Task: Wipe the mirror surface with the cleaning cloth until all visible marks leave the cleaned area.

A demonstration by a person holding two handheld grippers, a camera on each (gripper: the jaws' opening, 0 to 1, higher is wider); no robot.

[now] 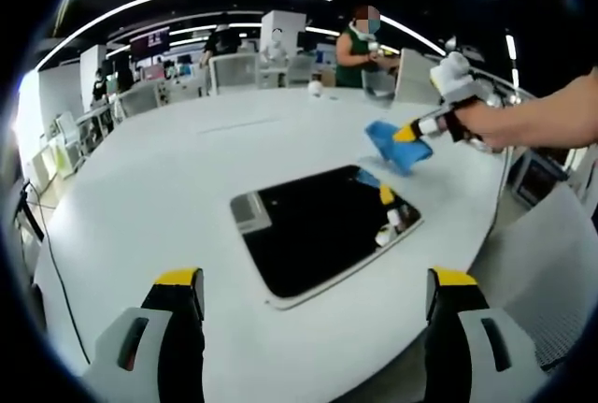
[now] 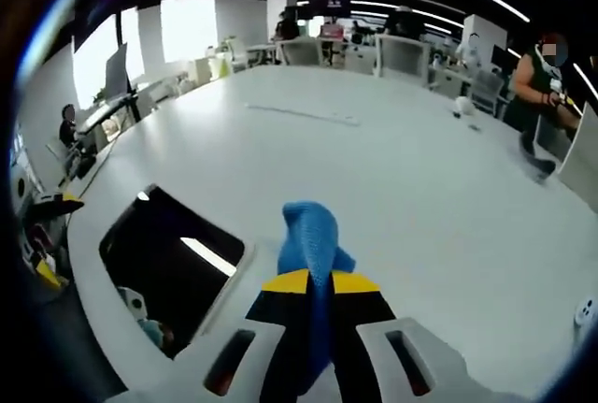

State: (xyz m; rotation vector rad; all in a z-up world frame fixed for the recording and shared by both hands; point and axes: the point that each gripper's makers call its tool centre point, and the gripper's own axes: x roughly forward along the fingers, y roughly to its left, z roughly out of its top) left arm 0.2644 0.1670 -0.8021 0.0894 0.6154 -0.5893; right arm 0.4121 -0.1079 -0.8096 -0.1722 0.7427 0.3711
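Observation:
A dark rectangular mirror with a pale rim lies flat on the white table; in the right gripper view the mirror sits at the lower left. My right gripper is shut on a blue cleaning cloth, held above the table beside the mirror. In the left gripper view the right gripper comes in from the right with the blue cloth hanging just past the mirror's far corner. My left gripper stands open near the mirror's near edge, nothing between its jaws.
A person stands at the table's far side, also seen as a person in the right gripper view. Chairs line the far edge. A small white object sits on the table. Desks and screens fill the room behind.

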